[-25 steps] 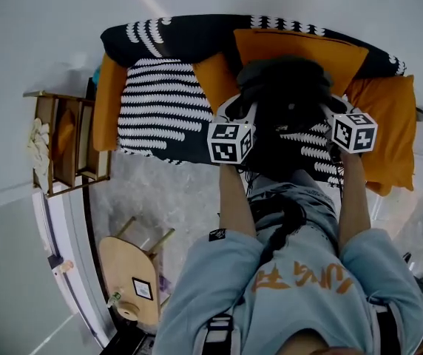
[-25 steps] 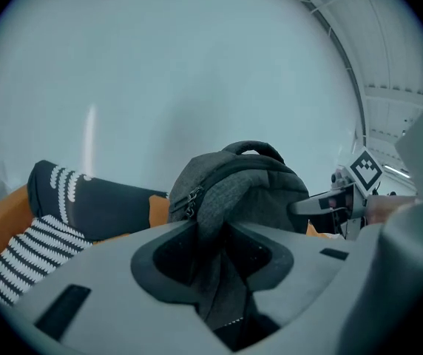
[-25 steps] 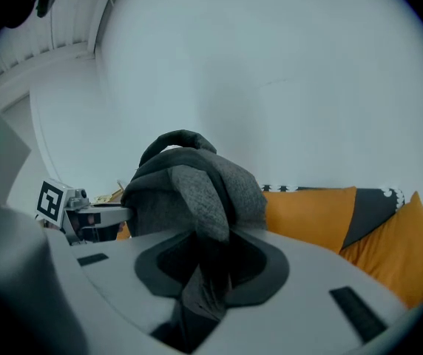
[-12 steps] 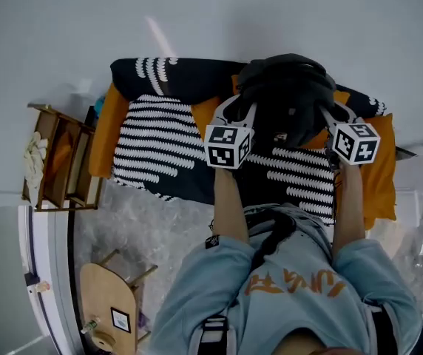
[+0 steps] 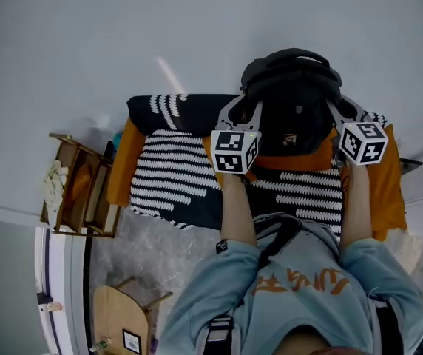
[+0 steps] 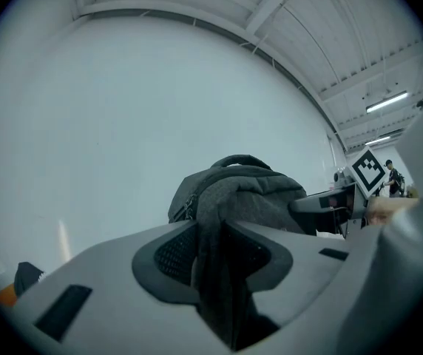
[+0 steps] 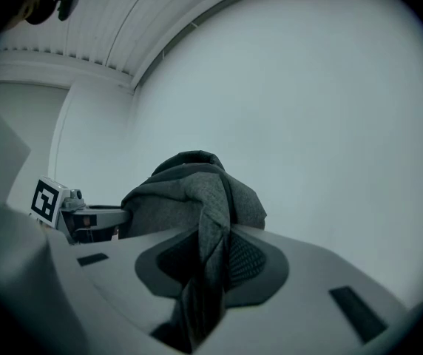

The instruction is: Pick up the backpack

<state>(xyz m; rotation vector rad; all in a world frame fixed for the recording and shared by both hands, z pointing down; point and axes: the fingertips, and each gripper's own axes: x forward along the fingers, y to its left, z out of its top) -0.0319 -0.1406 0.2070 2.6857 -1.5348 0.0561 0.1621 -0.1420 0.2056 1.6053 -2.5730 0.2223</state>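
One dark grey fabric backpack [image 5: 293,102] hung between two pairs of fingers; the left gripper [image 6: 211,254] and the right gripper [image 7: 210,261] each pinched its fabric.

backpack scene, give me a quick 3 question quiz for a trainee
1. True or false: only the left hand-held gripper grips the backpack.
2. The blanket below the backpack is: A plain red, B black and white, C green checks.
3. Fill in: the cushion at the right of the head view is ___.
Key: 1 false, the right hand-held gripper clamps its fabric too; 2 B; 3 orange.
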